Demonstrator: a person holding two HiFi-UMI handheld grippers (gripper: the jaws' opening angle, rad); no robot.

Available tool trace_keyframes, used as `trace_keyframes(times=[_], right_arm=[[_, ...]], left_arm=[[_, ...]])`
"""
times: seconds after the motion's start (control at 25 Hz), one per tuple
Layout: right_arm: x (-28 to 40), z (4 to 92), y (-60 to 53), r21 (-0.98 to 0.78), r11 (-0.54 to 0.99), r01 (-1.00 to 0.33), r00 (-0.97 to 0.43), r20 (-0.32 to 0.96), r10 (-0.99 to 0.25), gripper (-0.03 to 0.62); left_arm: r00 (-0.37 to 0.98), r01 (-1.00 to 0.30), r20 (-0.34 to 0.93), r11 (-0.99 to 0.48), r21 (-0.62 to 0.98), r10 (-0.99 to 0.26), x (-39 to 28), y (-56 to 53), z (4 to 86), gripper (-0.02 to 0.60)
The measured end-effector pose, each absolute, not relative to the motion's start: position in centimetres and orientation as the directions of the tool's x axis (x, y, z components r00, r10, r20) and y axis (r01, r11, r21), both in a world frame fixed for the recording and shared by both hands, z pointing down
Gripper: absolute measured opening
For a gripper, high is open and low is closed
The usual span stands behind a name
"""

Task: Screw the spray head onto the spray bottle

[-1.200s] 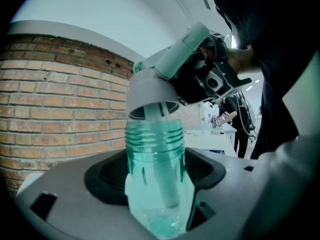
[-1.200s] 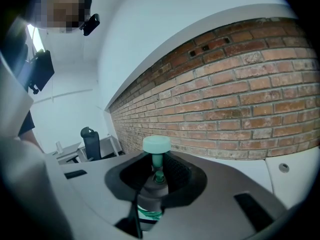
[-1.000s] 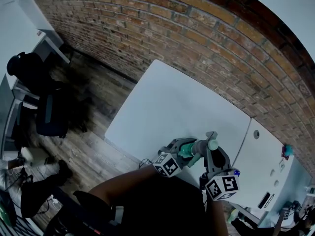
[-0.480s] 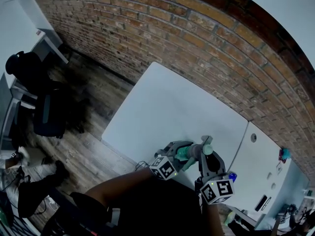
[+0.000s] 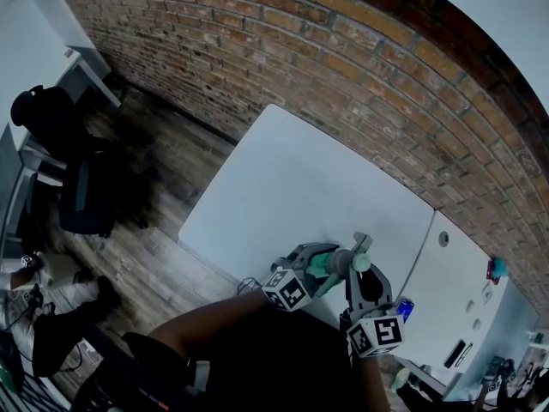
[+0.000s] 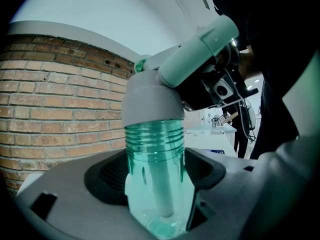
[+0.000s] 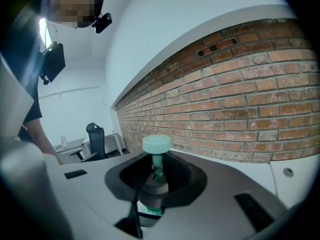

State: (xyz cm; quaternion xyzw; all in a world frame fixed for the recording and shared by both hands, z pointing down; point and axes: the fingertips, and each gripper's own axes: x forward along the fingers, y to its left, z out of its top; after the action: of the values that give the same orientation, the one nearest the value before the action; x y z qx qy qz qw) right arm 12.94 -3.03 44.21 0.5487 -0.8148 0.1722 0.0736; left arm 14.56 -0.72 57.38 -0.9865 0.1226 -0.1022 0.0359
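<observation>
Left gripper [image 6: 155, 181]: closed on the body of the spray bottle [image 6: 156, 169], clear green plastic, held neck-up between the two jaws. White dip tube [image 6: 162, 194] visible inside, running down the bottle.

Right gripper [image 7: 157, 176]: jaws clamped on the spray head [image 7: 156, 166] at its grey collar. The pale green top knob stands clear above the jaws, and a sliver of green bottle shows below them.

Position: in the head view both grippers meet close to the person's body, at the near edge of the white bench [image 5: 292, 178]. The bottle is carried in the air, not resting on the bench. A brick wall [image 5: 360, 50] runs behind it.

Fit: the grey collar sits over the bottle neck, but several neck threads [image 6: 154, 136] are exposed beneath its lower edge. The head looks roughly in line with the neck; I cannot tell whether the threads have engaged.

Step in hand (judgement): screwing down, early to middle, with the head seated but not home.

Next move calls for:
- left gripper to hold the bottle firm against rotation;
- right gripper to turn the collar about the neck axis, re-gripping as wrist travel runs out;
- collar kept square to the neck, since a tilt risks cross-threading;
- stopping once the exposed threads are covered.
</observation>
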Motion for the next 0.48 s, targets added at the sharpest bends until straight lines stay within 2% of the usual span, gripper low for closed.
trace_keyframes(times=[0.48], right_arm=[[12.37,45.08,-1.88,-0.060,0.414,-0.908,-0.410,0.316,-0.855,0.067]], left_arm=[[0.949,-0.237,0.193,-0.967,-0.091,-0.250,14.56,-0.80,57.28,0.325]])
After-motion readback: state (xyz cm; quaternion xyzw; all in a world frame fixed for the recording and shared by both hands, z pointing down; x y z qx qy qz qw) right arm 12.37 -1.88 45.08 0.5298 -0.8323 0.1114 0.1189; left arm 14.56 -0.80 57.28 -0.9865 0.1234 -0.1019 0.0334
